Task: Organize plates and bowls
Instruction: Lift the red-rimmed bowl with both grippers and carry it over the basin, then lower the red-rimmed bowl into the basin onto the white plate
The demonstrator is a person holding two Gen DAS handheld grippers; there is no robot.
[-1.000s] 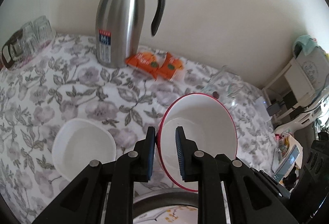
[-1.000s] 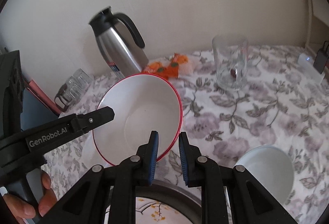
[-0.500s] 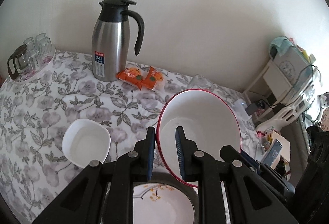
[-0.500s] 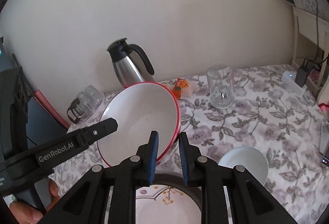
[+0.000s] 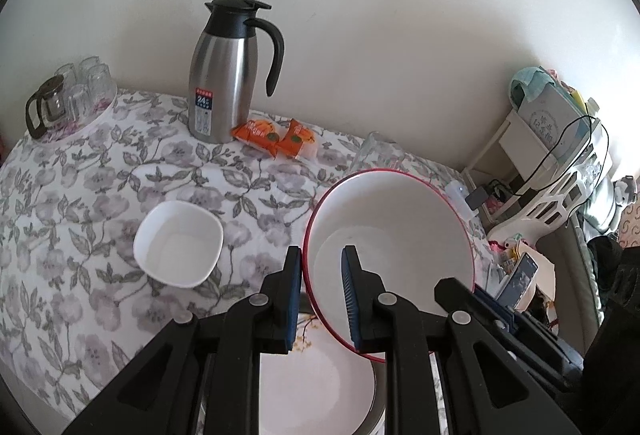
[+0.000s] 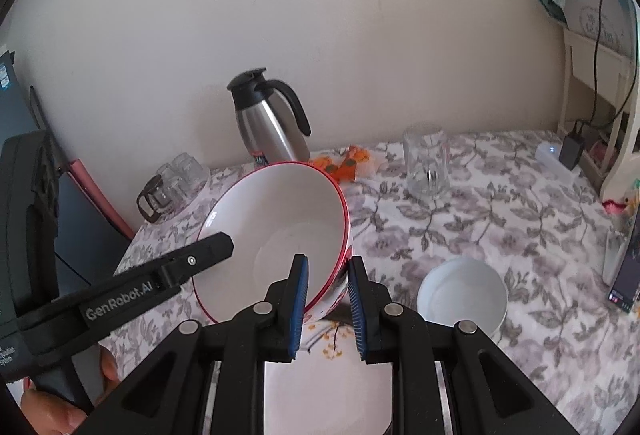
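Note:
A large white bowl with a red rim (image 5: 392,219) hangs tilted above the flowered tablecloth, held from both sides. My left gripper (image 5: 322,255) is shut on its left rim, one pad inside and one outside. My right gripper (image 6: 328,263) is shut on the opposite rim of the same bowl (image 6: 272,219). Below the bowl lies a white plate with a yellow flower print (image 6: 332,395), also seen under the left gripper as the plate (image 5: 320,387). A small square white bowl (image 5: 179,243) sits to the left, and a round white bowl (image 6: 462,295) to the right.
A steel jug with a black handle (image 5: 224,75) stands by the wall, with orange packets (image 5: 276,133) beside it. A tall glass (image 6: 426,163) is at the back, a tray of glass cups (image 5: 68,95) far left, and a phone (image 6: 624,267) at the table's right edge.
Both grippers have risen and drawn back from the wall with the bowl still gripped. The table things look smaller, and more of the plate below shows.

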